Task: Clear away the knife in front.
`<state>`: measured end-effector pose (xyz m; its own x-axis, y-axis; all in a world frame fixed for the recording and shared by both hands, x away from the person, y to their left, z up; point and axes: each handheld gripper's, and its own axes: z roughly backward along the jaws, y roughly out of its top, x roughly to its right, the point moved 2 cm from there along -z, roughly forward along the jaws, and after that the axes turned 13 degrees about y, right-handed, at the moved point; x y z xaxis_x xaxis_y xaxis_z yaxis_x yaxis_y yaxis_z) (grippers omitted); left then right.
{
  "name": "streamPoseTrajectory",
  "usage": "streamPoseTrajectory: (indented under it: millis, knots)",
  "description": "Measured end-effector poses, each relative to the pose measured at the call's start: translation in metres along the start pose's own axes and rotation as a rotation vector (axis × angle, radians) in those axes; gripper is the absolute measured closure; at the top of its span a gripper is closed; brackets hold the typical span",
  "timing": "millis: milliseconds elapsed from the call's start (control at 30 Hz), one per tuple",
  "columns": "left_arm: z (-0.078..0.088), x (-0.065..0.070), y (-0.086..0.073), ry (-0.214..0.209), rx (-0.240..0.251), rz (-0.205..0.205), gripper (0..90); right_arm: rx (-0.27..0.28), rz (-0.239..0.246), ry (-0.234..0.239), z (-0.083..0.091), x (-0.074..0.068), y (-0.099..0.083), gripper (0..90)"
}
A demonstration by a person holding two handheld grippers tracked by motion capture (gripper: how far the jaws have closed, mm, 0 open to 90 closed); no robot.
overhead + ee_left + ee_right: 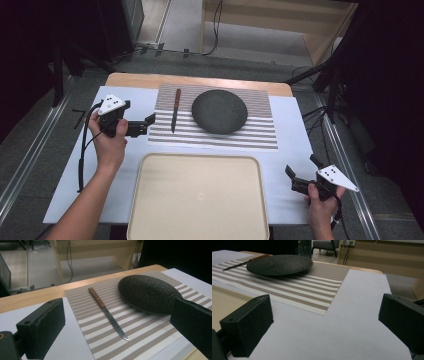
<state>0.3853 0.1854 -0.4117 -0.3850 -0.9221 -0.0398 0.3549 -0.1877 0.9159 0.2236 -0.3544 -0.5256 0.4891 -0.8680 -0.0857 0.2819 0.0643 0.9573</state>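
A knife point(175, 110) with a brown wooden handle lies on a striped placemat point(220, 135), handle toward the far edge. A dark round plate point(220, 111) sits just right of it on the same mat. My left gripper point(148, 125) is open and empty at the mat's left edge, jaws pointing right toward the knife. In the left gripper view the knife point(107, 312) and the plate point(148, 293) lie ahead between the wide-apart jaws. My right gripper point(301, 166) is open and empty over the white cover at the front right, with the plate point(279, 264) far ahead.
A large empty beige tray point(197, 197) takes up the front middle of the table, between the two hands. The white table cover point(295, 130) is bare to the right of the mat. Stands and cables surround the table on the floor.
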Motion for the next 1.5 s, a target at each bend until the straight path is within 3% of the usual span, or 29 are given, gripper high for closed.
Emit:
streamPoseTrajectory:
  millis: [233,400,867,1133,1267,1300,1500]
  knots:
    - [-0.021,0.006,0.007,0.007,-0.046,-0.009,3.9,-0.001,0.007,0.003,-0.001,0.0,0.0,0.0]
    - [-0.035,0.007,0.008,0.008,-0.078,0.015,5.8,-0.002,0.007,0.003,-0.001,0.0,0.0,0.0]
    - [-0.078,0.011,0.015,0.079,-0.199,0.068,24.7,-0.005,0.006,0.002,-0.001,-0.001,0.0,0.0]
    - [-0.103,0.018,0.018,0.124,-0.265,0.056,33.9,-0.006,0.004,0.004,-0.002,0.0,0.0,0.0]
    - [-0.117,0.021,0.02,0.12,-0.316,0.05,37.0,-0.007,0.003,0.004,-0.002,0.0,0.0,0.0]
    - [-0.124,0.022,0.021,0.119,-0.338,0.049,42.1,-0.009,0.003,0.001,-0.002,0.0,0.0,0.0]
    - [-0.14,0.025,0.025,0.12,-0.383,0.041,45.6,-0.011,0.004,-0.001,-0.002,0.0,0.0,0.0]
